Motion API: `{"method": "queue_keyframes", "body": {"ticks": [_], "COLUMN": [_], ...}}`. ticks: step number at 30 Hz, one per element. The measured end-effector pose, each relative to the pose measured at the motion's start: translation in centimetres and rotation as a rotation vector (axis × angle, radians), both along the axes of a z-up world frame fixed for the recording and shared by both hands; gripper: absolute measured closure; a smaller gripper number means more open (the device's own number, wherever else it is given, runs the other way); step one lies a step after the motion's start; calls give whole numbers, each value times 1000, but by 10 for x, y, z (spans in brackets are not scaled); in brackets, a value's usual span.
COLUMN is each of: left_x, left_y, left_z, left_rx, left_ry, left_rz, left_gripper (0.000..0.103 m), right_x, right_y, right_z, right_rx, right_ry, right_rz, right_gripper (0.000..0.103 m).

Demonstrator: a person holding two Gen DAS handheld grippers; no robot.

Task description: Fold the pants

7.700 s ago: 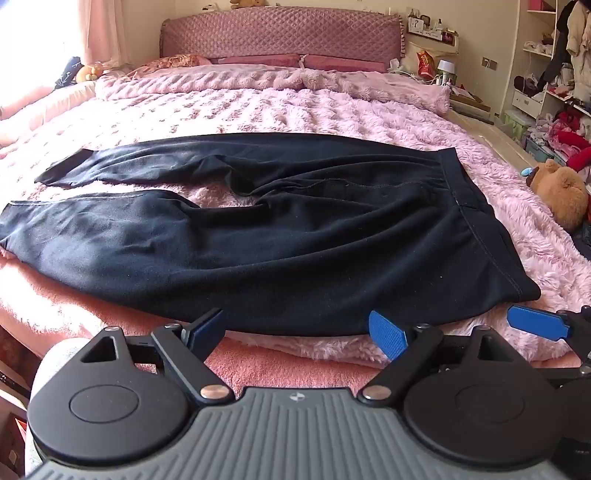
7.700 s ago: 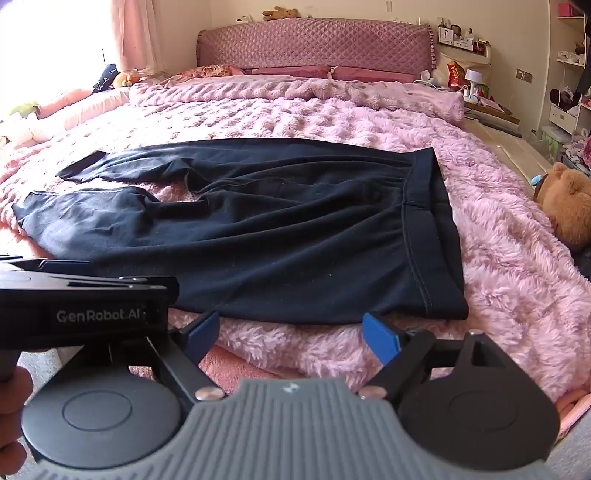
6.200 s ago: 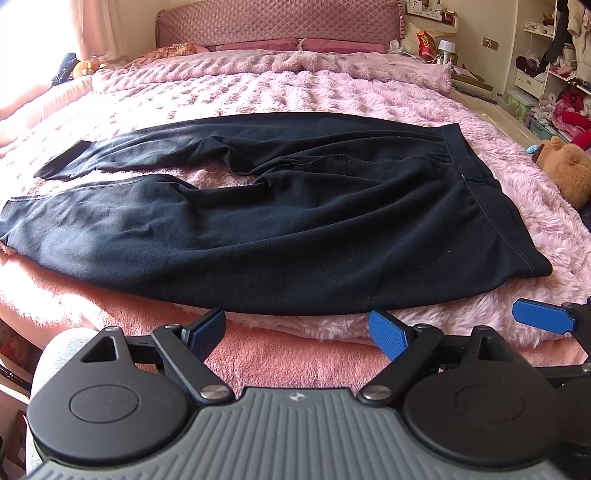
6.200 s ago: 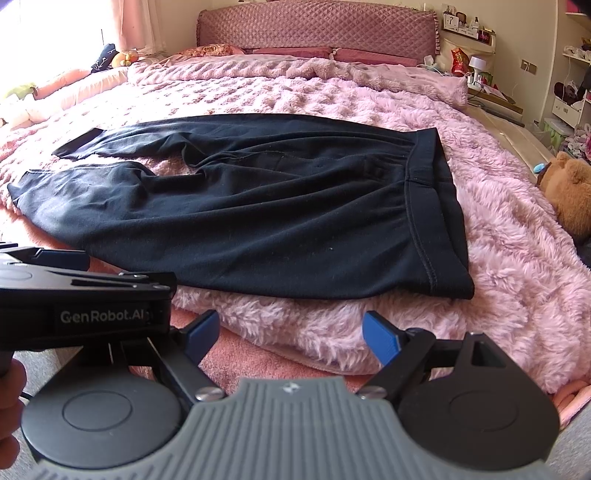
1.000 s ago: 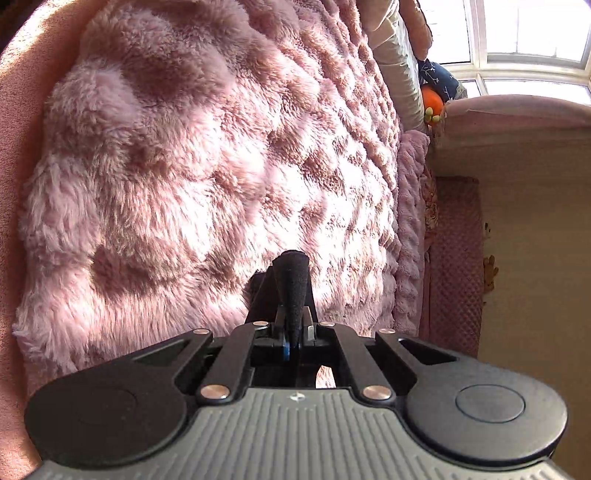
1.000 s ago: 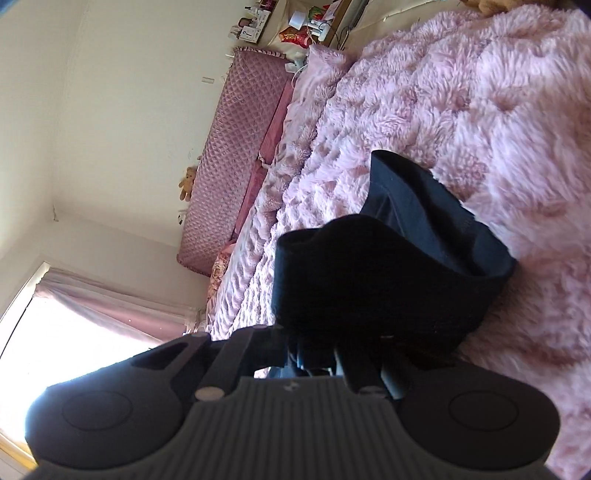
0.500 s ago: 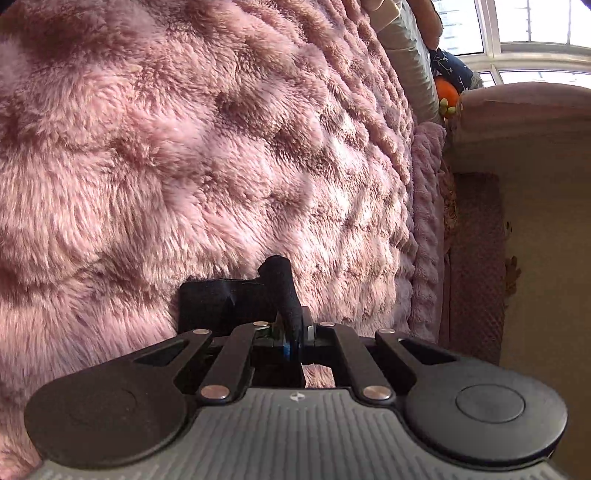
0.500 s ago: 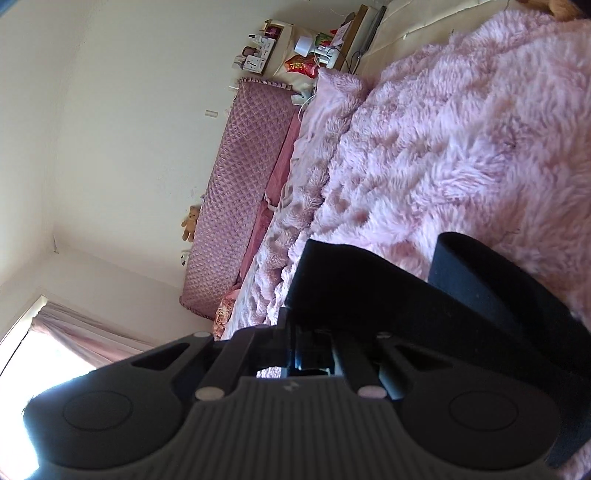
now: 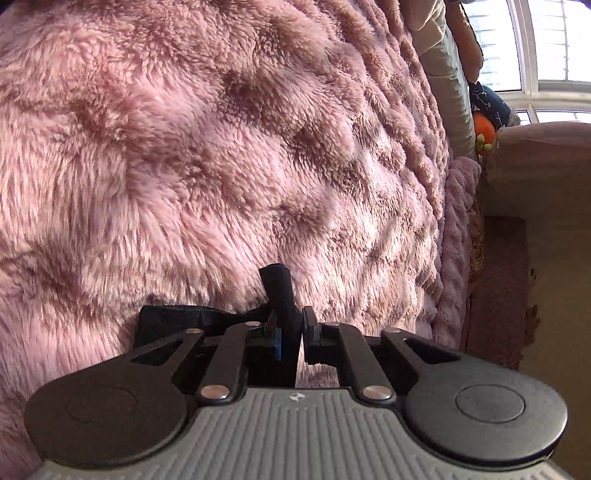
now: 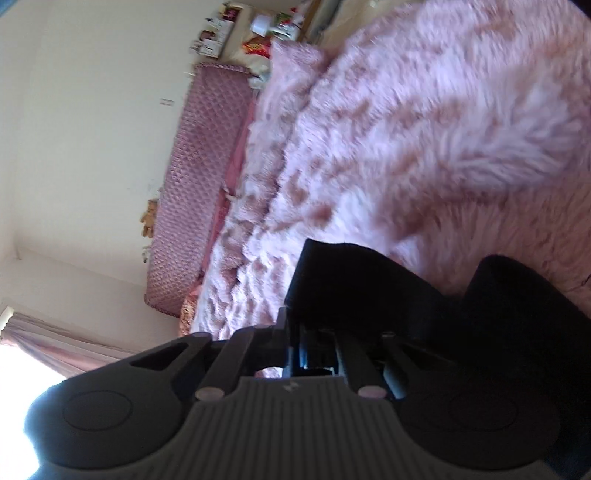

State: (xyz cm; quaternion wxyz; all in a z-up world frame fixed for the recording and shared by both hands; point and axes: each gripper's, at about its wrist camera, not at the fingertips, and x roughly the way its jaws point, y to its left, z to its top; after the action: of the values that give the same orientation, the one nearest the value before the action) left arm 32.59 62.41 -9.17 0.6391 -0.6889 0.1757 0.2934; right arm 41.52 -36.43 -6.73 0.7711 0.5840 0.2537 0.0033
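Observation:
Both views are rolled on their side. The black pants show as a leg end (image 9: pixel 277 288) standing up between the fingers of my left gripper (image 9: pixel 291 332), with more of the cloth (image 9: pixel 173 317) lying on the pink fluffy blanket (image 9: pixel 221 147) just left of it. The left jaws are opening: a thin gap shows between the cloth and the right finger (image 9: pixel 312 332). In the blurred right wrist view, the waistband end of the pants (image 10: pixel 369 288) drapes over my right gripper (image 10: pixel 314 343). Its jaws are opening too, with the cloth still between them and resting low on the blanket (image 10: pixel 443 110).
The quilted pink headboard (image 10: pixel 199 166) and a cluttered bedside shelf (image 10: pixel 258 33) lie beyond the right gripper. A window (image 9: pixel 546 44) and an orange soft toy (image 9: pixel 484 125) sit past the bed's far side in the left wrist view.
Both grippers have come down close to the blanket with the pants. Their jaws, tight on the cloth before, now stand slightly apart. More black cloth lies flat beside the left gripper.

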Motion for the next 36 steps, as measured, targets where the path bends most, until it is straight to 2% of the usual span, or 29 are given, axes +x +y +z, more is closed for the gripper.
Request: {"method": "queue_keyframes", "body": {"ticks": [1,2,4,6,8,10,13,15,17,19,21,24,28,30,33,34,36], "left_x": [-2,-5,-12,-25,-39,-51,-65,-74,-81,-88,-92,-98,-101,-105,-99,-94,-84], "left_y": [-1,-3,-7,-12,-19,-27,-50,-73,-99,-125,-146,-171,-190,-193,-185,-181,-170], "left_z": [-6,-10,-5,14,39,61,83,84,71,47,23,-17,-57,-66,-77,-79,-84], "left_rx": [-10,-15,38,165,302,386,472,505,487,431,367,243,142,140,80,59,32], "left_ry": [-28,-71,-211,-329,-398,-426,-385,-356,-352,-349,-357,-389,-395,-430,-486,-491,-478], "left_rz": [26,39,25,-1,-40,-124,-291,-380,-477,-515,-540,-521,-473,-415,-350,-329,-293], "left_gripper": [48,23,20,13,11,8,7,7,7,10,12,13,14,14,14,16,26], "right_x": [5,6,3,-6,-23,-44,-81,-100,-120,-138,-150,-162,-159,-151,-136,-130,-120], "right_y": [-2,-3,-3,-3,-7,-12,-16,-15,-6,12,34,53,53,48,41,40,40], "right_z": [-6,-7,9,30,54,72,87,85,71,49,29,-2,-22,-25,-30,-29,-30], "right_rx": [35,51,6,-95,-186,-233,-276,-285,-297,-335,-366,-284,-196,-157,-118,-121,-129], "right_ry": [10,-5,-36,-59,-93,-130,-136,-111,-67,-20,3,-12,-50,-69,-84,-84,-97], "right_rz": [18,33,77,109,132,158,179,209,244,309,379,410,328,291,243,230,206], "right_gripper": [70,62,39,26,25,25,24,26,33,51,57,56,53,51,52,54,59]}}
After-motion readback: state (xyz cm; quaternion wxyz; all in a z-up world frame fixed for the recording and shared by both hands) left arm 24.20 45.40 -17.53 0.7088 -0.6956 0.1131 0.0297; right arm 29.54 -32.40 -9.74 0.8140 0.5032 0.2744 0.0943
